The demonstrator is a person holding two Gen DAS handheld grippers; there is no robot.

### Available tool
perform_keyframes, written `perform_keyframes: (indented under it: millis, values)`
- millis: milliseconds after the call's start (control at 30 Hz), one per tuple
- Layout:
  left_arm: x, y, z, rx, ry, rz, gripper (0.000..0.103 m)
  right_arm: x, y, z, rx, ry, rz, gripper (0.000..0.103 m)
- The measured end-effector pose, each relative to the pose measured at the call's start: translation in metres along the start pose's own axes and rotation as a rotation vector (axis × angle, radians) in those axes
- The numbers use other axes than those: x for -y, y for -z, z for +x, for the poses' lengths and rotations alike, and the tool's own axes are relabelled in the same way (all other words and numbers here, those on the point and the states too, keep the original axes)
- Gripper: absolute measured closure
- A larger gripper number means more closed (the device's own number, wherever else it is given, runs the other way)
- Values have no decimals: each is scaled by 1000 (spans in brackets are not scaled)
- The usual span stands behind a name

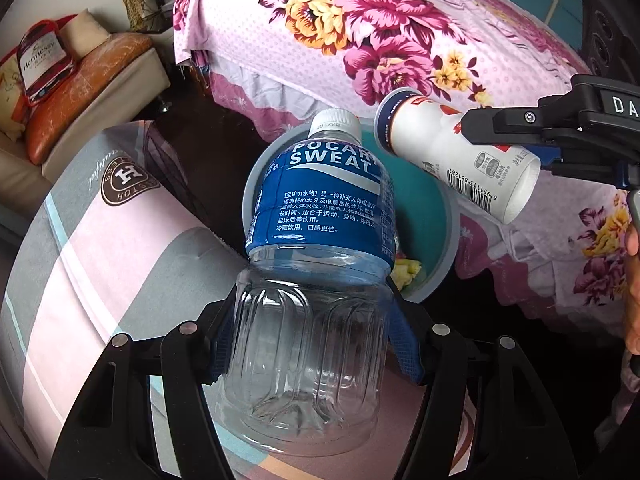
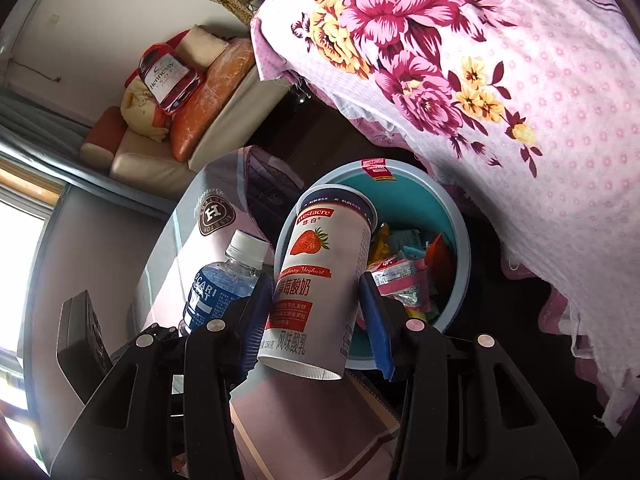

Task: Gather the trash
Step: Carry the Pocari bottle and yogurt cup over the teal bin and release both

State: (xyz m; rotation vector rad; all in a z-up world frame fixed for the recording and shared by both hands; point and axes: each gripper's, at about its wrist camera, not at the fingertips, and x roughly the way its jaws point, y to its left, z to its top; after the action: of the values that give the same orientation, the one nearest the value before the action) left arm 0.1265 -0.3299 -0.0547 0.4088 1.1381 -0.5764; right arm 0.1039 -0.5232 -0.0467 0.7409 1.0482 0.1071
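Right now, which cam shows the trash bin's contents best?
Right wrist: the bin opens toward the lens, wrappers visible beside the yoghurt bottle. Left wrist shows only its rim behind the Pocari bottle.

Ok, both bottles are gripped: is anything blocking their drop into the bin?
Nothing visible does. The Pocari bottle and yoghurt bottle hang over the open bin, which has no lid and holds only wrappers low inside.
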Motion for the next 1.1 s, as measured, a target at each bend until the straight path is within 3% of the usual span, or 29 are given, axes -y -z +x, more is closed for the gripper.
perform_keyframes:
  millis: [300,633,767,900,1100]
  values:
    - [13,-11,21,-38,14,8,37,24,-4,9,-3,40,33,60]
    - [7,-21,44,-76,27,-49,36,33,-8,22,-25,74,38,60]
    - [5,-25,43,-50,18,-58,20,34,-10,28,-35,84,43,60]
    - [2,-25,39,-33,15,-67,11,33,-10,34,-46,92,43,60]
    - [-8,-18,38,-30,14,-123,10,29,-10,42,-56,112,34,60]
